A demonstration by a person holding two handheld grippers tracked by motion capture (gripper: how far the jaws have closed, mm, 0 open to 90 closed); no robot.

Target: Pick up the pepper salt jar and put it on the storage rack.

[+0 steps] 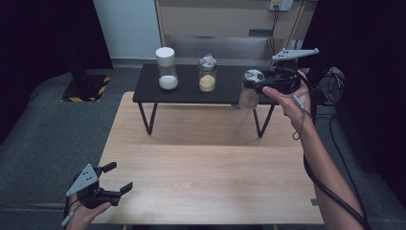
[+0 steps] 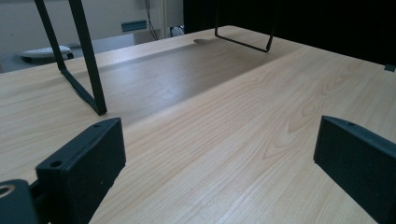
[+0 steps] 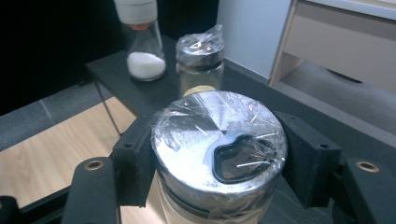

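Pale wood tabletop (image 1: 206, 182), bearing a black shelf (image 1: 191, 91) on thin wire legs along its far side; the shelf serves as landmark for every entry below.

Left hand-held gripper (image 1: 118, 183): well in front of the shelf, at the near left corner of the tabletop, jaws spread with nothing between them. In the left gripper view bare wood shows between the two black jaws, with a shelf leg (image 2: 84, 60) beyond. It appears parked low and out of the way, leaving the work to the other hand.

White-capped jar (image 1: 166, 68): upright on the shelf's left part, white powder in its base. Untouched, seemingly in storage.

Middle jar (image 1: 207, 73): upright on the shelf, just right of the white-capped one, yellowish grains inside, its metal lid under clear film. The film looks meant to seal the lid's opening.

Right hand-held gripper (image 1: 253, 86): at the shelf's right end, pinching the third jar (image 1: 250, 90) from both sides just under its lid. The right gripper view shows the pads pressed against the neck below the film-wrapped metal lid (image 3: 219, 149). Gripping beneath the wider lid likely keeps the jar from slipping downward. The jar hangs upright, overlapping the shelf's front right edge; whether its base touches the shelf cannot be told.
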